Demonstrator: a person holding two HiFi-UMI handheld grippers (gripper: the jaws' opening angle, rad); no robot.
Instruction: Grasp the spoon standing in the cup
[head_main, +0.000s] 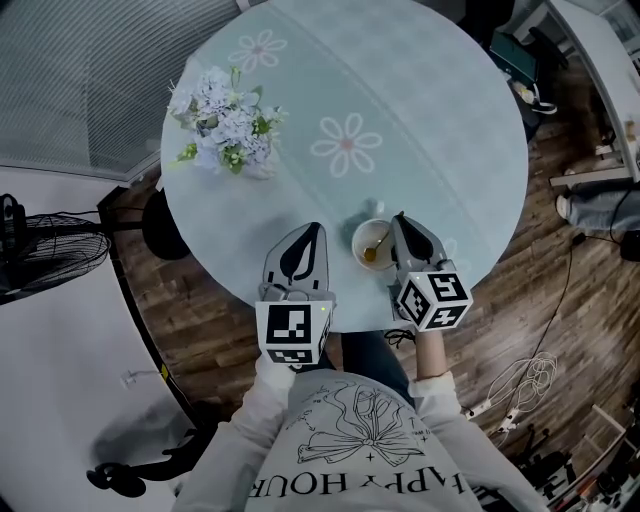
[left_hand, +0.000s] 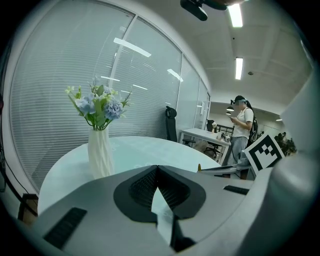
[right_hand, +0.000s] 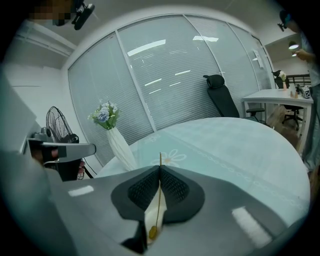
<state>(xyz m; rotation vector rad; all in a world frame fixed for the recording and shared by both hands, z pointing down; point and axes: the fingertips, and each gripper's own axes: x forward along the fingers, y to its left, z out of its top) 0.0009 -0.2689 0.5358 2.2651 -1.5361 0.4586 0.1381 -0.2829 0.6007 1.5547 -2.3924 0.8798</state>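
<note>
A white cup (head_main: 357, 241) stands near the front edge of the round table (head_main: 430, 110), with a thin gold spoon (head_main: 378, 244) leaning in it. My right gripper (head_main: 398, 219) sits at the cup's right rim. In the right gripper view its jaws (right_hand: 160, 169) are shut on the spoon handle (right_hand: 157, 202), the spoon's bowl low between them over the white cup (right_hand: 148, 215). My left gripper (head_main: 317, 229) rests left of the cup, apart from it. Its jaws (left_hand: 158, 170) are shut with nothing in them.
A white vase of blue and white flowers (head_main: 226, 126) stands at the table's far left. A floor fan (head_main: 45, 250) is off the table's left side. Cables (head_main: 525, 385) lie on the wooden floor at right. A person (left_hand: 243, 125) stands far back by desks.
</note>
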